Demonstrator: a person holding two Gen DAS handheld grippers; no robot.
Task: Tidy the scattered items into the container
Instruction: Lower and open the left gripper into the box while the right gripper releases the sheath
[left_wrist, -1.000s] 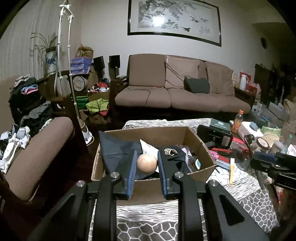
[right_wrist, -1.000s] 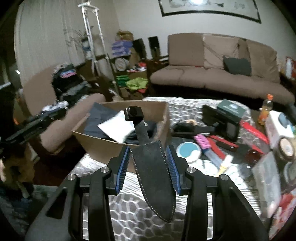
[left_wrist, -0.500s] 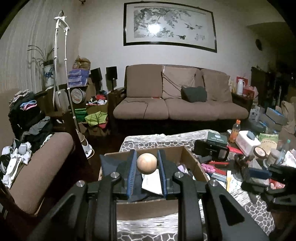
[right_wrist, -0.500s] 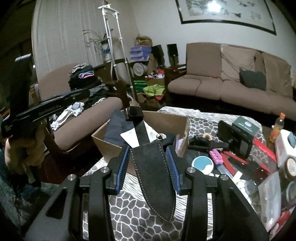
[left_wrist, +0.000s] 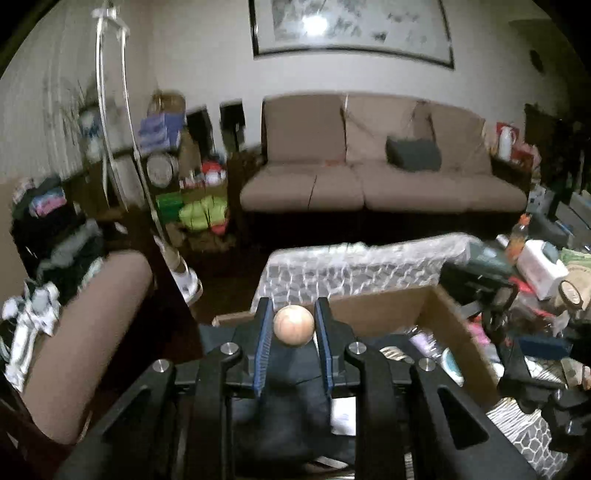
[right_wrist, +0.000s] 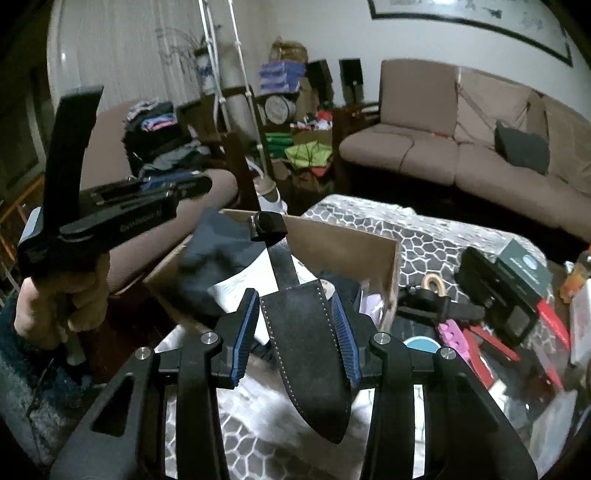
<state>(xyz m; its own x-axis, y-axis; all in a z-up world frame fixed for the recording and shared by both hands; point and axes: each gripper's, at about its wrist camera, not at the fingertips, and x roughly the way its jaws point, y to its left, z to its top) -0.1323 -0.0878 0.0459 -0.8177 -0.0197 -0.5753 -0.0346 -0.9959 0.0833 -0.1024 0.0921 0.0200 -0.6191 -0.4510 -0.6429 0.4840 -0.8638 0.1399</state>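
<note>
Wooden ball (left_wrist: 293, 325) is pinched between my left tongs' (left_wrist: 293, 328) 2 blue pads (left_wrist: 263, 345), touching both, so they're closed down to ball width. It hangs over the open box (left_wrist: 391, 306), near the far-left part of it. Under the ball, inside the box: dark cloth (left_wrist: 295, 406) and a white paper (left_wrist: 343, 415). Left view is motion-blurred, so small stuff in the box's right end is hard to read.

Right tongs (right_wrist: 299, 328) grip a black sheath (right_wrist: 306, 343) by its wide end, pads pressed on both edges, moderately wide gap filled by the sheath. Pointed tip faces back toward the camera, strap (right_wrist: 282, 266) with a snap (right_wrist: 269, 223) points forward over the box (right_wrist: 343, 236). Sheath sits above the box's near edge and the patterned counter (right_wrist: 436, 236), not in the box yet.

From the right view my left hand (right_wrist: 61, 295) shows, wrapped on the left tool's handle, off to the left of the box, raised.

Still loose on the counter right of the box: black strap item (right_wrist: 439, 302), pink piece (right_wrist: 452, 330), red pieces (right_wrist: 495, 343), round teal lid (right_wrist: 423, 345), black box-shaped device (right_wrist: 498, 295) with a dark green box (right_wrist: 524, 264) behind it, orange bottle (left_wrist: 517, 240). Sofa (left_wrist: 376, 173) is behind the counter.
</note>
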